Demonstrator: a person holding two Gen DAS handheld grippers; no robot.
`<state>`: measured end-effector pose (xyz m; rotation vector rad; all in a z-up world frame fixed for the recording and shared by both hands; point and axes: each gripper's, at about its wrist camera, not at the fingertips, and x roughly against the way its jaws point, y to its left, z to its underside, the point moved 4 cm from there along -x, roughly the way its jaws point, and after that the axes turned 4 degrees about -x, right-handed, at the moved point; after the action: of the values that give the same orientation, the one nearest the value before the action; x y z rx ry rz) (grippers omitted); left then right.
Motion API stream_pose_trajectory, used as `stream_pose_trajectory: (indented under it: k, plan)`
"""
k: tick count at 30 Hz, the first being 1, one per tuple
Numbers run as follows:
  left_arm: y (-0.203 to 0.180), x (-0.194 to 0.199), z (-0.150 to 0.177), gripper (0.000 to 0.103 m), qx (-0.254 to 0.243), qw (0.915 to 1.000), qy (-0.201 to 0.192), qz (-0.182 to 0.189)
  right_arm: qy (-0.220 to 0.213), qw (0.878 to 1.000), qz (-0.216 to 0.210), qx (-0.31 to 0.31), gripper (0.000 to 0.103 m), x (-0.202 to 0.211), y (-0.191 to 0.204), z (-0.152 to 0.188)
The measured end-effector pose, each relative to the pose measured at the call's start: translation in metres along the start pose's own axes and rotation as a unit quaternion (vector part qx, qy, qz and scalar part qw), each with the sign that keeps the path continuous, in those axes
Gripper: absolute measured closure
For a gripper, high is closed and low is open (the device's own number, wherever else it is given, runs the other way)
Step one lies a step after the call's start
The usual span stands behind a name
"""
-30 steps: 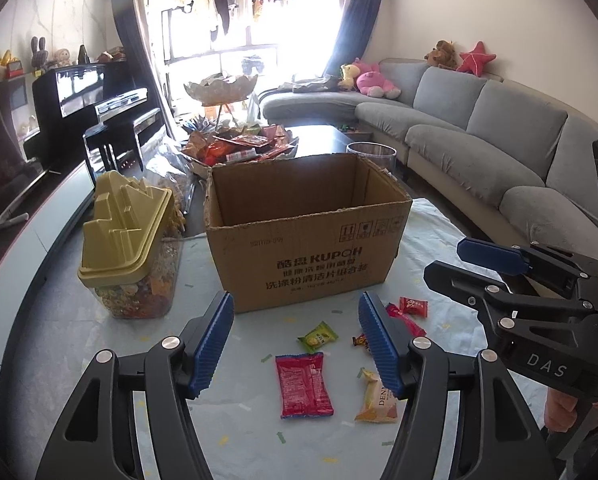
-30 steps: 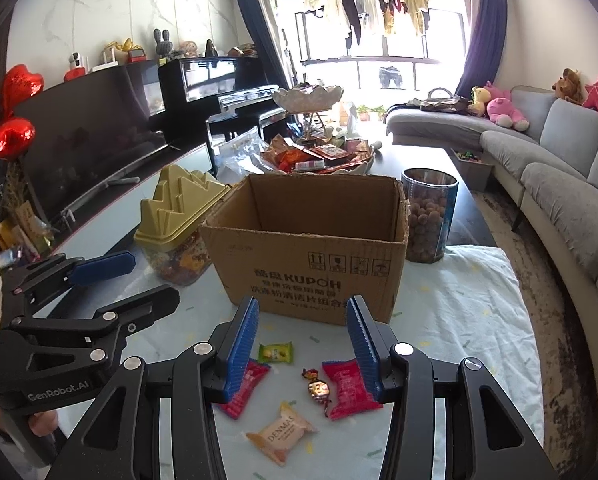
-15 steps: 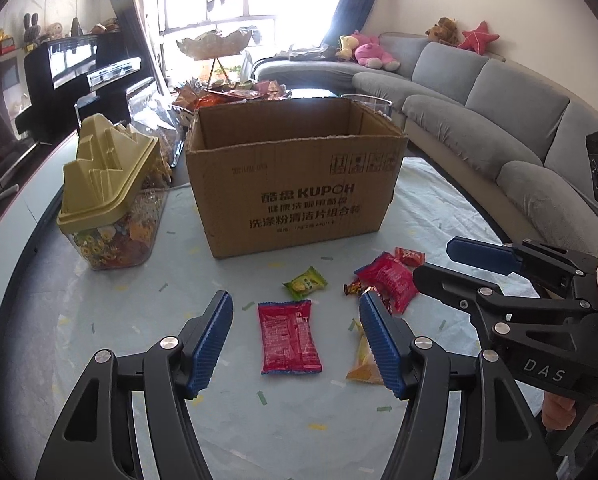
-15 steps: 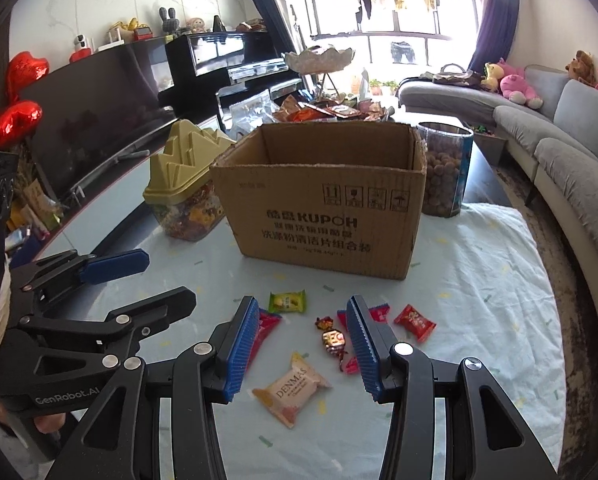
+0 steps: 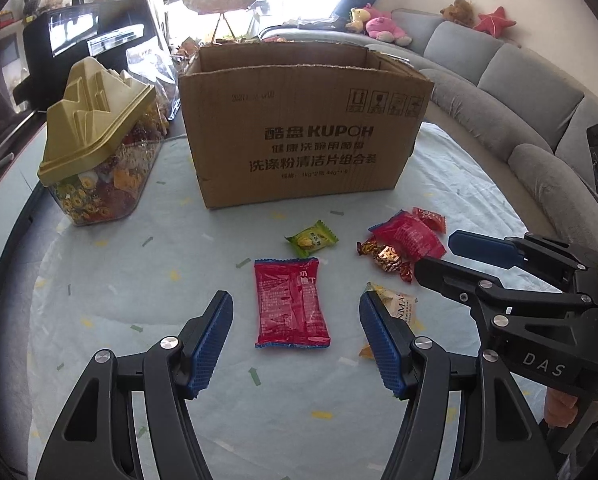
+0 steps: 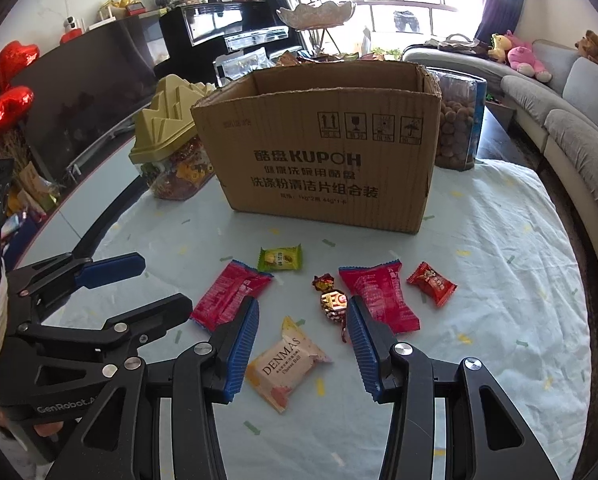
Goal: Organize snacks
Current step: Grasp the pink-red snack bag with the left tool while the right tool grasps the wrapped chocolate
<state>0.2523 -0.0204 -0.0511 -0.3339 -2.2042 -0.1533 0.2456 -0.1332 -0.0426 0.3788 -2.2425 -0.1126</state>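
Observation:
Several wrapped snacks lie on the pale tablecloth in front of an open cardboard box (image 5: 303,128) (image 6: 331,148). A red packet (image 5: 291,304) (image 6: 229,294) lies between the fingers of my open, empty left gripper (image 5: 295,340), a little beyond them. A cream DENMAS packet (image 6: 285,364) (image 5: 395,304) lies between the fingers of my open, empty right gripper (image 6: 299,340). A second red packet (image 6: 379,296) (image 5: 409,236), a green candy (image 6: 279,259) (image 5: 313,238), a gold-foil candy (image 6: 333,300) (image 5: 387,256) and a small red candy (image 6: 431,282) (image 5: 429,214) lie nearby.
A clear candy container with a yellow lid (image 5: 99,144) (image 6: 171,148) stands left of the box. A jar of brown snacks (image 6: 457,120) stands behind its right corner. A grey sofa (image 5: 519,100) runs along the right. More snacks are piled behind the box.
Both grippers have moved forward and tilted down toward the table; the snacks and box now appear closer. Both stay open.

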Motion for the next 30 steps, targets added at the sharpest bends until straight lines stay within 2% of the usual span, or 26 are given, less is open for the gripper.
stream_pose_trajectory:
  k: [12,19,25,30]
  plan:
    - [0.006,-0.042,0.009,0.038,0.014,0.999,0.042,0.007,0.038,0.999,0.002,-0.003,0.056,-0.035,-0.008,0.007]
    - [0.009,-0.056,0.007,0.038,0.022,0.9985,0.049,0.01,0.053,0.999,0.004,-0.001,0.057,-0.053,-0.011,0.004]
    - [0.009,-0.066,0.005,0.041,0.028,0.9982,0.052,0.012,0.068,0.998,0.002,-0.007,0.061,-0.068,-0.016,0.004]
    - [0.01,-0.075,0.005,0.048,0.032,0.9977,0.058,0.011,0.069,0.998,0.008,0.0,0.063,-0.073,-0.018,0.003]
